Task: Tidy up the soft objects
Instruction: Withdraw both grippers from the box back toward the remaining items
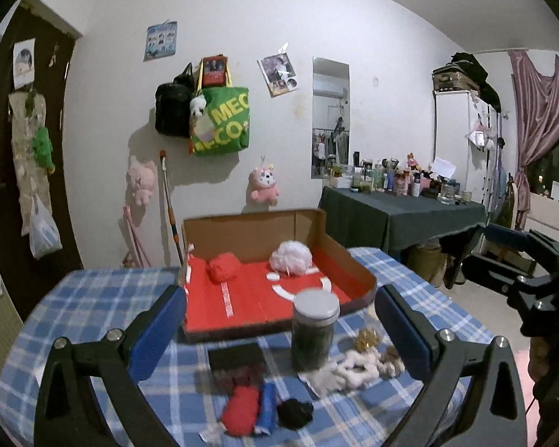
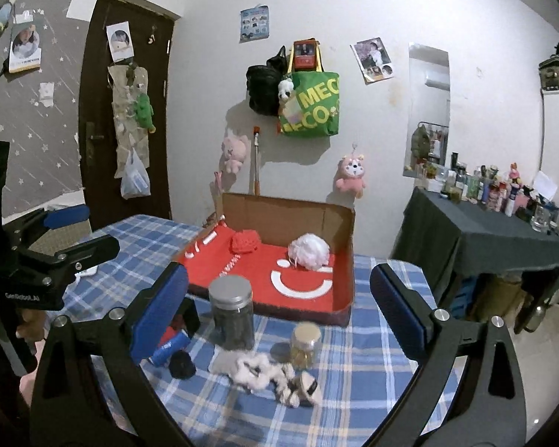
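Observation:
An open cardboard box with a red floor (image 1: 242, 298) (image 2: 264, 279) lies on the blue plaid table. In it sit a red knitted ball (image 1: 223, 266) (image 2: 245, 241) and a white mesh puff (image 1: 291, 257) (image 2: 309, 251). On the cloth in front lie a red soft item (image 1: 242, 411), a black scrunchie (image 1: 295, 413) (image 2: 182, 364), a white fluffy scrunchie (image 1: 348, 368) (image 2: 251, 368) and a black-and-white one (image 2: 300, 387). My left gripper (image 1: 279, 331) is open and empty above these. My right gripper (image 2: 279, 316) is open and empty too.
A dark jar with a silver lid (image 1: 315, 329) (image 2: 233, 313) stands among the soft items, with a small cork-lidded jar (image 2: 305, 344), a black box (image 1: 236, 359) and a blue tube (image 1: 269, 406). A dark-clothed table of bottles (image 1: 402, 212) stands at the right.

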